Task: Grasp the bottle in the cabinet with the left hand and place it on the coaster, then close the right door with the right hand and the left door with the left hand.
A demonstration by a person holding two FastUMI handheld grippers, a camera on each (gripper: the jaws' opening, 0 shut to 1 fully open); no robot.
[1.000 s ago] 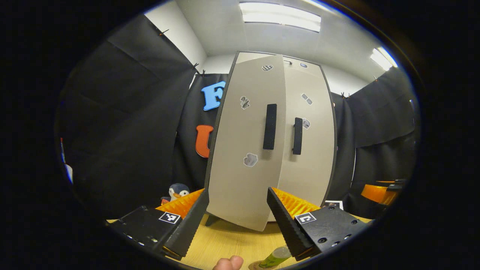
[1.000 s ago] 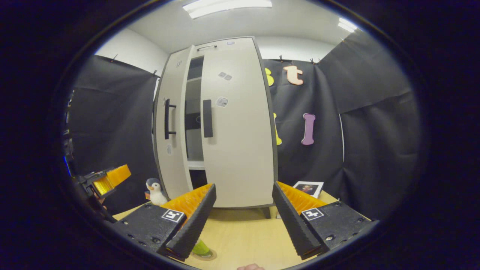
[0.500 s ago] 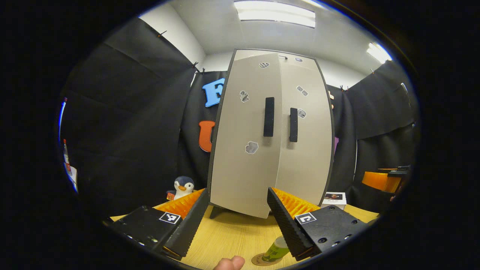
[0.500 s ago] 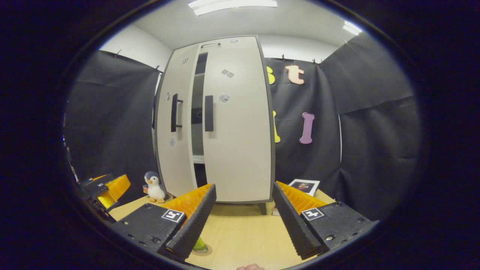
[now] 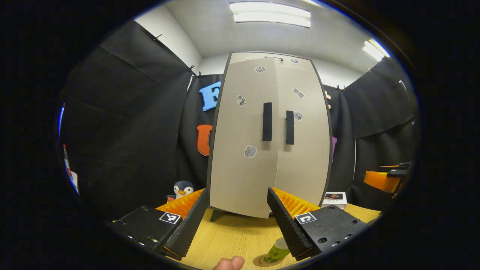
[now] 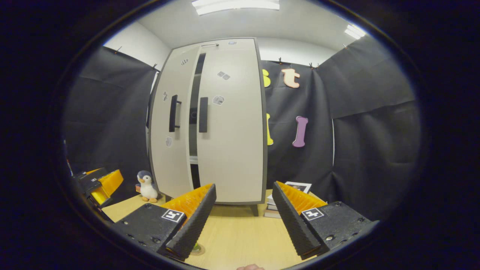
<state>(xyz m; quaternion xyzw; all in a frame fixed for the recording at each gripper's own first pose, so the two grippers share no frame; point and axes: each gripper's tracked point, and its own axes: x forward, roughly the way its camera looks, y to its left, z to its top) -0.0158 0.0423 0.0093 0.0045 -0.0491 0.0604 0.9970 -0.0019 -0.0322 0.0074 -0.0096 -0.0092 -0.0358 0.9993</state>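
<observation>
At the far left a toy penguin (image 5: 183, 188) sits on the tabletop (image 5: 232, 236) beside the cabinet (image 5: 270, 135). The left hand-held gripper (image 5: 234, 221) hovers in front of the left door (image 5: 243, 150), fingers apart and holding nothing. That door is nearly home: in the right gripper view a dark slit shows between the left door (image 6: 170, 131) and the right door (image 6: 230, 123), so it looks not yet shut. The right door appears to sit flush.

The bottle (image 5: 276, 250) stands on the coaster (image 5: 262, 261) on the tabletop, low between the left gripper's fingers and near its right finger, so the placing looks done. In the right gripper view a sliver of the bottle (image 6: 195, 246) and coaster (image 6: 199, 250) peeks out by that gripper's left finger.

To finish well, the left gripper should press flat on the door face near the handle (image 5: 267, 121), the free edge, and push straight in until the slit vanishes. Its path should stay above the bottle; a low sweep could tip it.

The right hand-held gripper (image 6: 243, 219) hangs back from the right door, fingers apart and empty. A small stack of books (image 6: 273, 204) lies at the cabinet's right foot.
</observation>
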